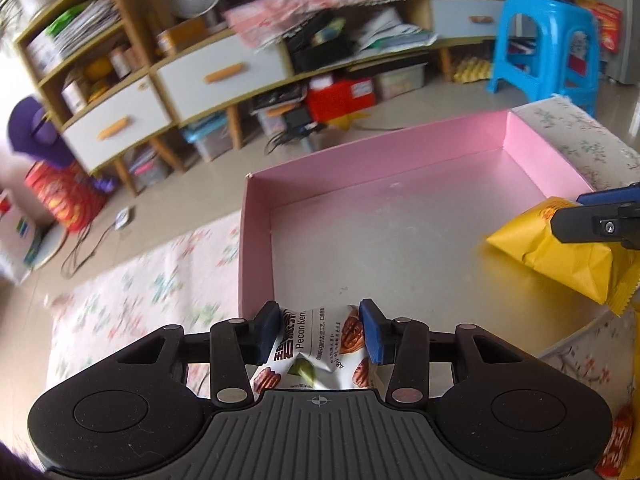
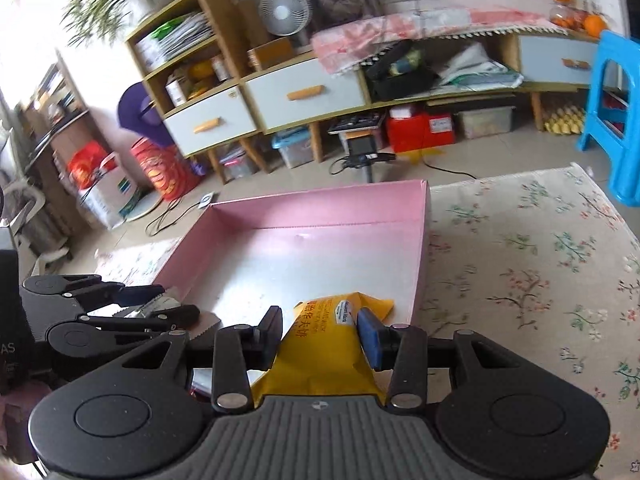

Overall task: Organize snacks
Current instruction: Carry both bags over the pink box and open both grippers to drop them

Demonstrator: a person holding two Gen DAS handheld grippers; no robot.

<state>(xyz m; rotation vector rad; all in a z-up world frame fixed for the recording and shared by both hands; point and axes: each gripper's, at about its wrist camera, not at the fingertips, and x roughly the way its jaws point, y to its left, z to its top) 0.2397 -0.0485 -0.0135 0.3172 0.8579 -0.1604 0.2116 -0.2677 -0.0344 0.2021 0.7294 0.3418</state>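
Over the near edge of the pink box (image 1: 256, 240) on the floral cloth (image 2: 520, 264), the left gripper (image 1: 319, 330) clamps a pecan packet (image 1: 320, 344), while the right gripper (image 2: 319, 334) pinches a yellow packet (image 2: 320, 356).

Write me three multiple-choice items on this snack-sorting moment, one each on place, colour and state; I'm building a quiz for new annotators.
1. Where is the yellow foil snack packet?
A. over the shallow pink cardboard box
B. on the blue stool
C. in a drawer

2. What colour are the box's side walls?
A. green
B. pink
C. black

3. What is the left gripper doing?
A. hanging open and empty
B. gripping the yellow packet
C. gripping a white pecan-kernel packet

Answers:
1 A: held by the right gripper, the packet pokes over the box's near corner.
2 B: all visible walls are pink.
3 C: its pads squeeze the crumpled white packet.
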